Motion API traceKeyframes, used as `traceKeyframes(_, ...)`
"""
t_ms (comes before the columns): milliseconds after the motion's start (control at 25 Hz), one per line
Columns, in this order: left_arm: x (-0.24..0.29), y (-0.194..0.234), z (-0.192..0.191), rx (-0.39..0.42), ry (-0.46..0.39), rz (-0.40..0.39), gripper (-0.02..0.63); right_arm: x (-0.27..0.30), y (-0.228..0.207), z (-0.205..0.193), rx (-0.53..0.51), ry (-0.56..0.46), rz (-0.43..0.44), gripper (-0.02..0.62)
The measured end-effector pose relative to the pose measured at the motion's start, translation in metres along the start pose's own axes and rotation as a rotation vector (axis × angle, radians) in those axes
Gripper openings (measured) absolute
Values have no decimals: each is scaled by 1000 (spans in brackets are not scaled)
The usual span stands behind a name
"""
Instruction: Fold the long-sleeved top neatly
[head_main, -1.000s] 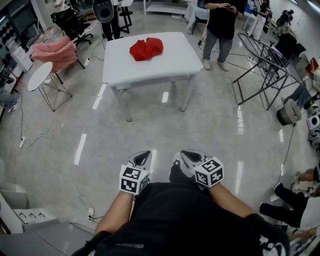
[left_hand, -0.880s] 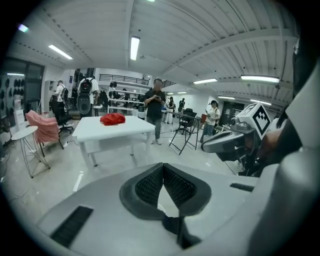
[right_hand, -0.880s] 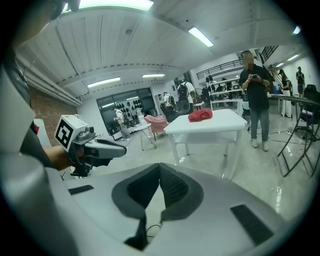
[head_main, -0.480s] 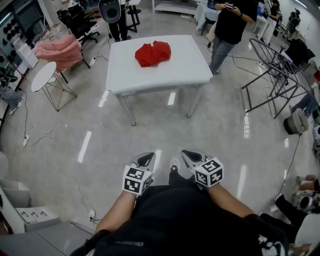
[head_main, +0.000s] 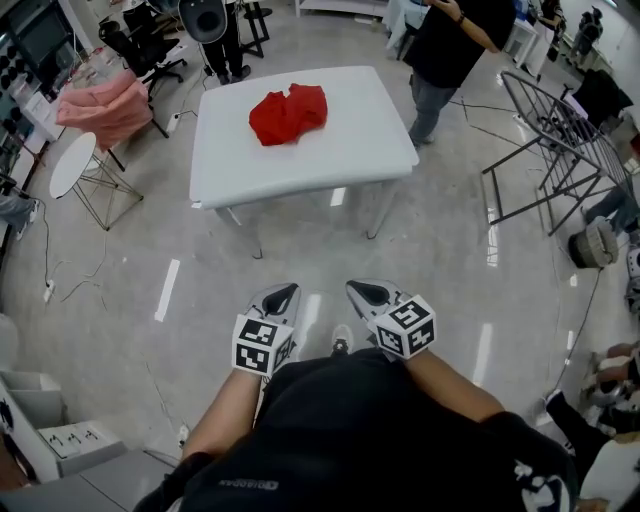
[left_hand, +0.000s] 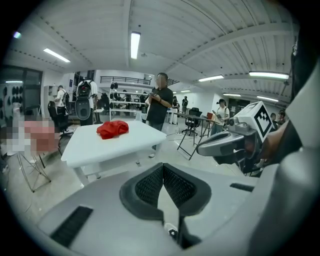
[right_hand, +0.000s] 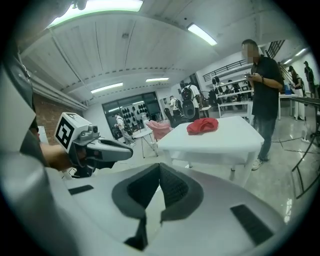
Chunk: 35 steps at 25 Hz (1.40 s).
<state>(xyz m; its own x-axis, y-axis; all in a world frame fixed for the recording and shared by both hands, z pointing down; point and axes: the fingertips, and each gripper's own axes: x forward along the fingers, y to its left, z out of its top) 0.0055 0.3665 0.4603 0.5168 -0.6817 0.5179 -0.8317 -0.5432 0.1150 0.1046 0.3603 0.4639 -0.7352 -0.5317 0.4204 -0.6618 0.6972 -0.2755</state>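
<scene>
At far left a pink cloth (head_main: 100, 103) drapes over what looks like a chair. Just below it in the head view a small round stand (head_main: 72, 165) sits on thin wire legs.

Next comes the white table (head_main: 330, 150), across a stretch of glossy floor (head_main: 440, 250) from the wearer. The red top (head_main: 288, 112) lies on it in a crumpled heap, toward the far side and a little left of the middle. It is unfolded, and its sleeves cannot be picked out at this range.

Low in the head view, close to the wearer's dark shirt (head_main: 370, 440), the left gripper (head_main: 281, 296) points toward the table, its marker cube (head_main: 257, 345) behind the jaws. The left gripper view shows the two ribbed pads pressed together with nothing between them.

Just beside it on the right, the right gripper (head_main: 369, 292) points the same way, with its own marker cube (head_main: 405, 328) behind it. Its jaws are likewise closed tight and empty. Both grippers are well apart from the table and the top.

Further right, a person (head_main: 450, 40) in a black shirt stands by the table's far right corner, hands raised at the chest. At the right edge a dark metal rack (head_main: 560, 130) stands tilted on the floor.
</scene>
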Motion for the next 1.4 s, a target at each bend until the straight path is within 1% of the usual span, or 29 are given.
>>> traceKeyframes(160,28,-1,13,-10,2,1,5,9,-24,19,-8,-19,22,5)
traceKeyframes(360,46,15,22,-15,3,34,5,22,-37,21,-12,-24,51,5)
traceKeyframes(600,57,20,46,4,-16,75,5,23,-65,36,-1,-52,43,5)
traceKeyframes(720,58,25,50,-7,-22,98,5,23,-70,35,11,-46,48,5)
traceKeyframes(840,61,32,49,-32,-23,111,5,27,-69,28,9,-16,63,5)
traceKeyframes(960,68,36,41,-44,2,104,5,34,-73,22,10,9,67,5)
traceKeyframes(1160,83,50,35,-59,38,82,5,45,-86,25,21,9,44,5)
traceKeyframes(1280,98,59,46,-65,39,66,5,48,-99,29,29,6,21,5)
traceKeyframes(1400,114,64,67,-45,18,51,5,49,-117,34,43,-1,-10,5)
